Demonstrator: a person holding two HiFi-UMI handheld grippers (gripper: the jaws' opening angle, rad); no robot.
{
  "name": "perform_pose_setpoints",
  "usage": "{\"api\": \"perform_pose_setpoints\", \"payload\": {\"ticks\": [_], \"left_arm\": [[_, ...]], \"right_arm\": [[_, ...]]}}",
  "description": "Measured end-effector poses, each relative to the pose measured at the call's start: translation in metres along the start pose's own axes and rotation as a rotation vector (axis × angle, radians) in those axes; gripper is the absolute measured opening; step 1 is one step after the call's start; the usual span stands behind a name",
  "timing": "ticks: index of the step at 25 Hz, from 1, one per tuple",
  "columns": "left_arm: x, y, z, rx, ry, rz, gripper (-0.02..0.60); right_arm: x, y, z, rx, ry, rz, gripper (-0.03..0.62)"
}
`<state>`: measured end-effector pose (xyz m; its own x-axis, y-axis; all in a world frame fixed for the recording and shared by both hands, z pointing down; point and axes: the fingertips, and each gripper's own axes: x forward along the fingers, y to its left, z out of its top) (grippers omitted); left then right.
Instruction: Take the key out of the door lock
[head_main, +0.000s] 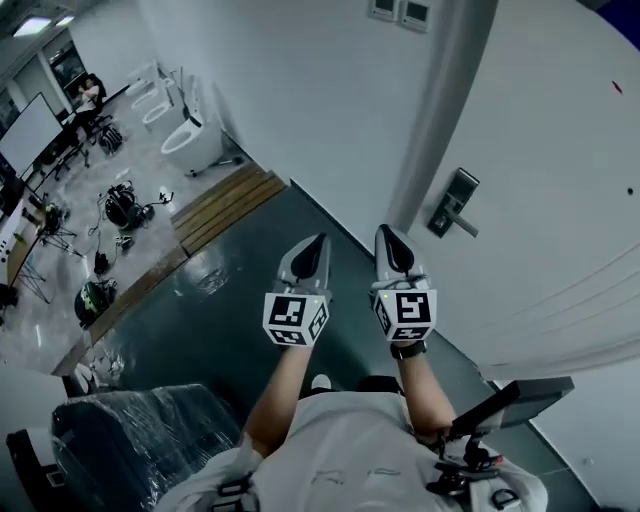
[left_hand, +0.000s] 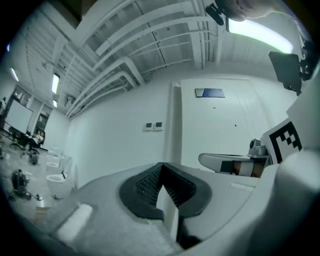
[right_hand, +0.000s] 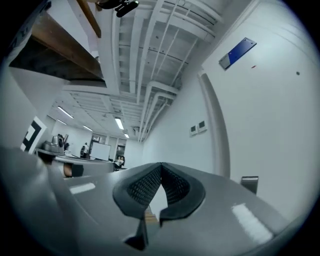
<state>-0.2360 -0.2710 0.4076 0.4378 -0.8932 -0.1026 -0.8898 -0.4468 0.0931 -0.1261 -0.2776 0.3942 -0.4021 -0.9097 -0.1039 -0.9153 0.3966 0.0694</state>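
The door lock, a dark plate with a lever handle, sits on the white door at the right of the head view. I cannot make out a key in it from here. My left gripper and right gripper are held side by side in mid-air, left of and below the lock, touching nothing. The left gripper has its jaws together with nothing between them. The right gripper is likewise shut and empty; the lock's edge peeks over its right side.
White sanitary fixtures stand by the far wall, with a wooden platform and loose gear on the floor. A plastic-wrapped chair is at bottom left. Wall switches hang left of the door frame.
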Motion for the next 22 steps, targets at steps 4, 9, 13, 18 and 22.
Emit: {"api": "perform_pose_setpoints", "payload": {"ticks": [4, 9, 13, 18, 22], "left_arm": [[0.052, -0.03, -0.025, -0.057, 0.046, -0.164, 0.002], [0.117, -0.102, -0.054, -0.067, 0.081, -0.367, 0.002], [0.165, -0.138, -0.058, -0.043, 0.072, -0.437, 0.002], [0.211, -0.178, -0.057, 0.016, 0.077, -0.491, 0.002], [0.241, -0.182, -0.062, 0.041, 0.095, -0.482, 0.002]], "right_arm": [[-0.011, -0.048, -0.022, 0.017, 0.061, -0.127, 0.0], [-0.029, -0.126, -0.037, 0.011, 0.082, -0.288, 0.0], [-0.031, -0.173, -0.04, 0.018, 0.069, -0.341, 0.0], [-0.022, -0.216, -0.04, 0.014, 0.035, -0.29, 0.0], [-0.019, -0.242, -0.056, 0.059, 0.047, -0.323, 0.0]]}}
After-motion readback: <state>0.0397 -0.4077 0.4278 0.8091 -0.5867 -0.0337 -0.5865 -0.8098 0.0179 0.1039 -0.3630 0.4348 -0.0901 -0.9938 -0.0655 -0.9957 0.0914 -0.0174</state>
